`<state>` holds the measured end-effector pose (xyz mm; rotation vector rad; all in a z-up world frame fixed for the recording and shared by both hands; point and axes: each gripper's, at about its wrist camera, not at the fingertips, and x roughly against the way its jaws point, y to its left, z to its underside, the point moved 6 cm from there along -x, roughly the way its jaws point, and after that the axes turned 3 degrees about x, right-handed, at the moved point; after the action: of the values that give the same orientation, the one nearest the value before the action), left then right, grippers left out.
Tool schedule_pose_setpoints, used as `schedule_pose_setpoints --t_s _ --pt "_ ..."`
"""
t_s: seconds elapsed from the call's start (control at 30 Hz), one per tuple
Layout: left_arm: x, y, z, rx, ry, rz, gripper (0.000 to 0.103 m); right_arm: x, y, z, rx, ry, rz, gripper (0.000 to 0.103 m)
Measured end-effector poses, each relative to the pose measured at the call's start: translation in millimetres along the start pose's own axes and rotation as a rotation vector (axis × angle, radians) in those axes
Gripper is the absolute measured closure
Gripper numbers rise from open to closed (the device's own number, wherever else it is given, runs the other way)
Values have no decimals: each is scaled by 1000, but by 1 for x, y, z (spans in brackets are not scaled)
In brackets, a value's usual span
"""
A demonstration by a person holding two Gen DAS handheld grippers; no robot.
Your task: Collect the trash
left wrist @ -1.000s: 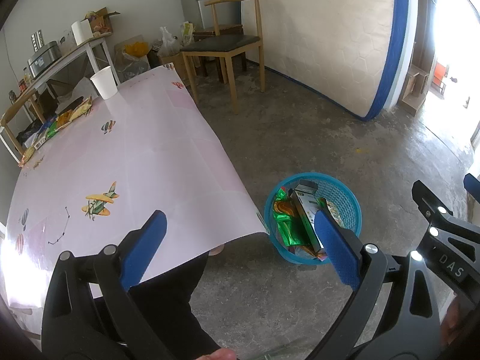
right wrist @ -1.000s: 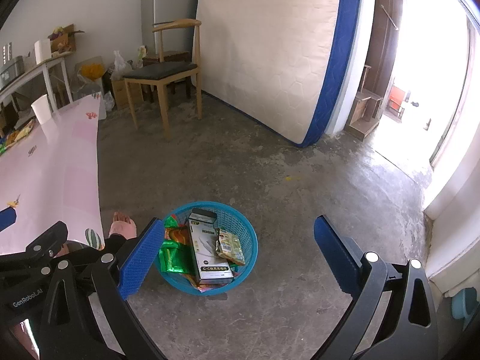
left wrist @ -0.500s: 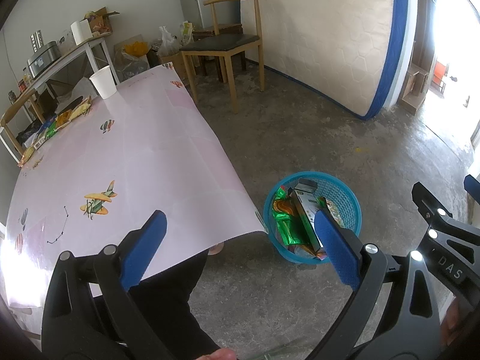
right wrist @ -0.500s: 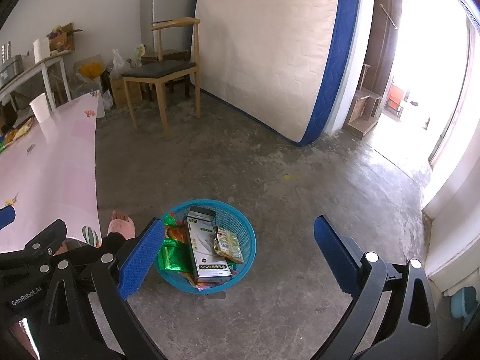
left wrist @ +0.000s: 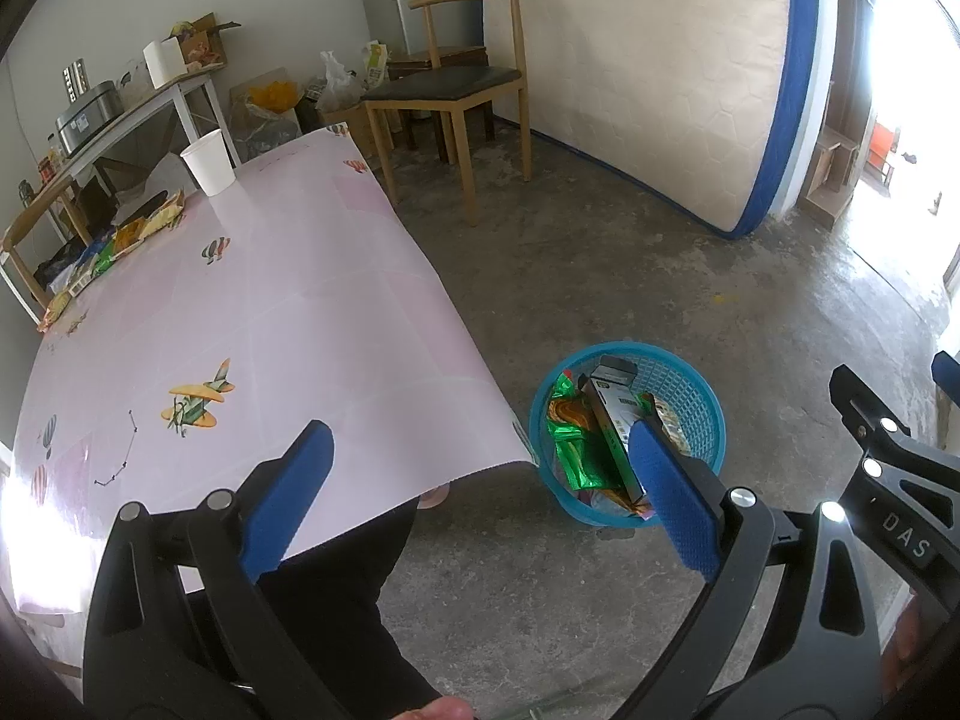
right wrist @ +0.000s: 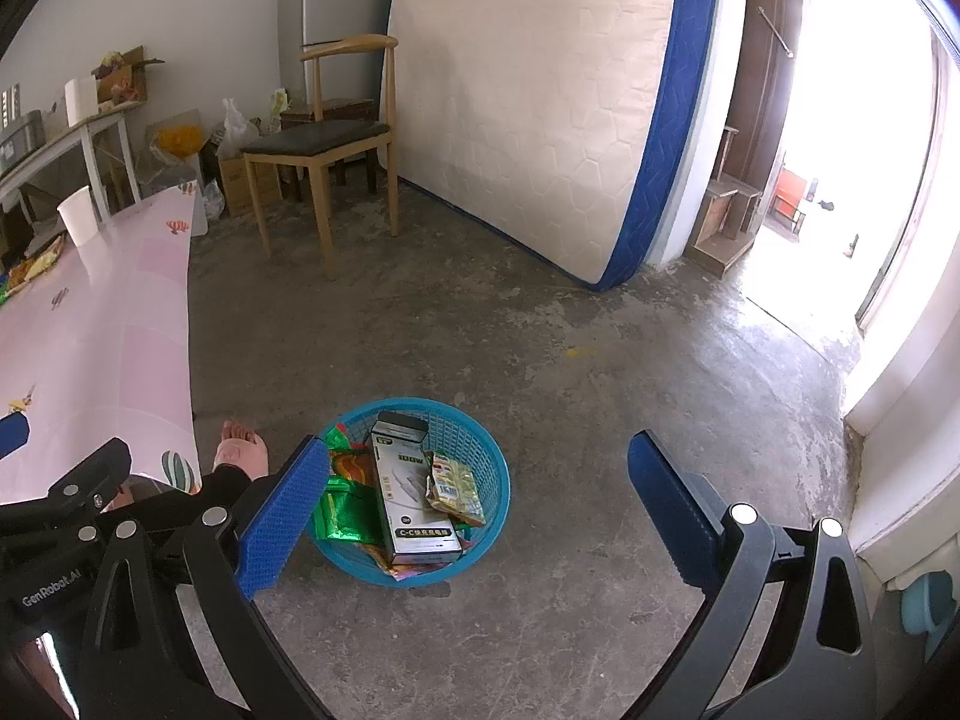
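Observation:
A blue plastic basket (right wrist: 480, 438) stands on the concrete floor beside the table corner, holding a long white box (right wrist: 414, 492), green foil wrappers (right wrist: 345, 516) and a small yellow packet (right wrist: 456, 483). The same basket (left wrist: 690, 384) shows in the left wrist view. My left gripper (left wrist: 480, 480) hovers open and empty over the table edge and floor. My right gripper (right wrist: 480, 504) hangs open and empty above the basket. More wrappers (left wrist: 138, 228) lie at the far side of the pink table (left wrist: 288, 300), near a white paper cup (left wrist: 209, 162).
A wooden chair (right wrist: 324, 144) stands beyond the table, and a mattress (right wrist: 540, 102) leans on the wall. A cluttered side table (left wrist: 120, 114) sits at far left. A person's bare foot (right wrist: 240, 450) and dark trouser leg (left wrist: 336, 588) are beside the basket. An open doorway lies to the right.
Both views have shifted only slightly; the grippers stay open and empty and the basket's contents are unchanged.

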<state>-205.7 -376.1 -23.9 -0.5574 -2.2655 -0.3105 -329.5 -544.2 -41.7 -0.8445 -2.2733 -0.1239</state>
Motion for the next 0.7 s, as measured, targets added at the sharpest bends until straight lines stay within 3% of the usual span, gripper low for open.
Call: schedule_pose_setpoints --t_s 0.7 --pt "-1 -1 0 -11 0 1 8 0 -2 1 7 -3 0 6"
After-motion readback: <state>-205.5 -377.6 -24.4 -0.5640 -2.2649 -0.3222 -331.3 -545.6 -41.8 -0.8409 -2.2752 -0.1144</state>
